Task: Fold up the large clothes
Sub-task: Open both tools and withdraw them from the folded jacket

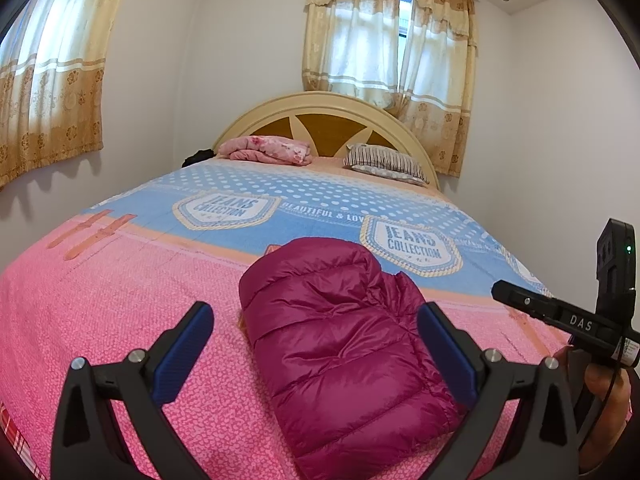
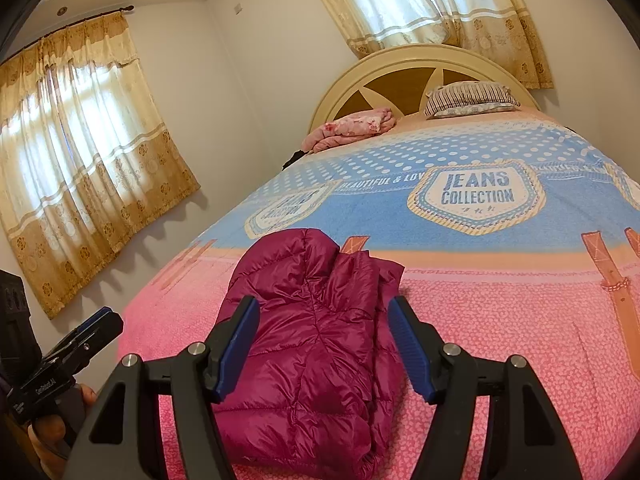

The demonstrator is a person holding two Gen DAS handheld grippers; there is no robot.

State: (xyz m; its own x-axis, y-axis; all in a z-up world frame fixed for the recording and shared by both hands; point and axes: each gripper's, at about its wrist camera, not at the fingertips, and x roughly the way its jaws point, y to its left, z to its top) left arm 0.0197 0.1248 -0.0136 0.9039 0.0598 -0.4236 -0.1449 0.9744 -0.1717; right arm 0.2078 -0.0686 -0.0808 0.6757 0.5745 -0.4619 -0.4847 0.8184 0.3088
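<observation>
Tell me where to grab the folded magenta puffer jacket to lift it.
Grip the magenta puffer jacket at its right edge, where the layered edges stack, coming in from the right with the right gripper. Pinching every layer there should keep the fold together; the left side is a rounded, slippery bulge.

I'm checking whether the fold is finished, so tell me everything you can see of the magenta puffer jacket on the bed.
The magenta puffer jacket is shiny, quilted in horizontal padded channels, and looks like slick synthetic shell. It lies folded into a compact bundle on the pink part of the bedspread, with layered edges stacked along one side. The left gripper and right gripper hover with jaws open; neither grips it.
</observation>
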